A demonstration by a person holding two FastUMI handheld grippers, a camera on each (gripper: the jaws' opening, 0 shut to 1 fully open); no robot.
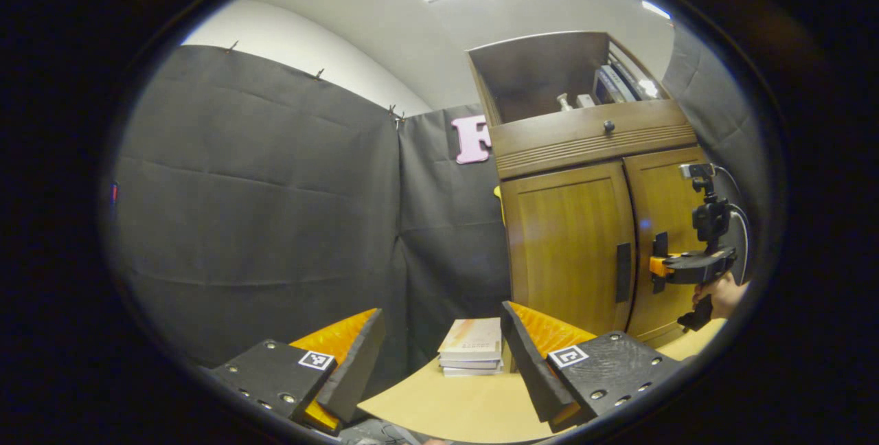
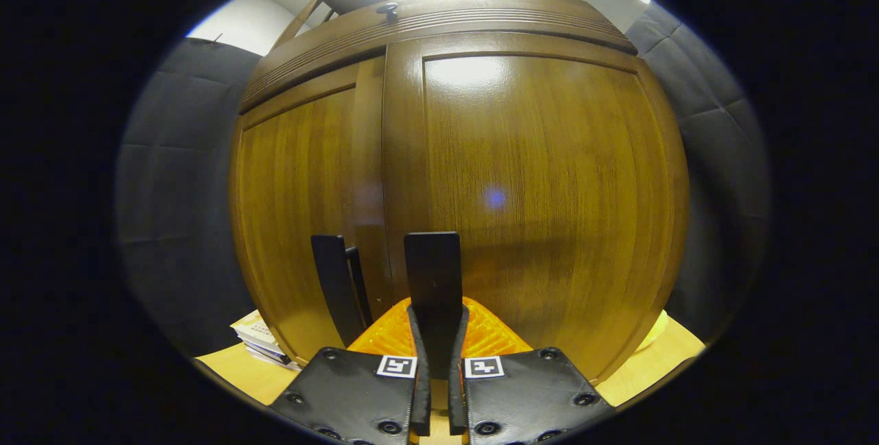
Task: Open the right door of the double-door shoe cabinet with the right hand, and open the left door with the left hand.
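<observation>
Right gripper (image 2: 434,335) pinched on right door handle (image 2: 432,273), a vertical bar | right door (image 2: 549,191) shut, left door (image 2: 302,211) beside it | left gripper (image 1: 439,356) spread, well short of left handle (image 1: 623,272) (I judge right nearer).

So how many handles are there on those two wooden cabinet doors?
2, both dark vertical bars by the centre seam. The left door's handle is free; the right door's handle sits between the fingers of the right gripper. The small knob above is on the drawer.
</observation>
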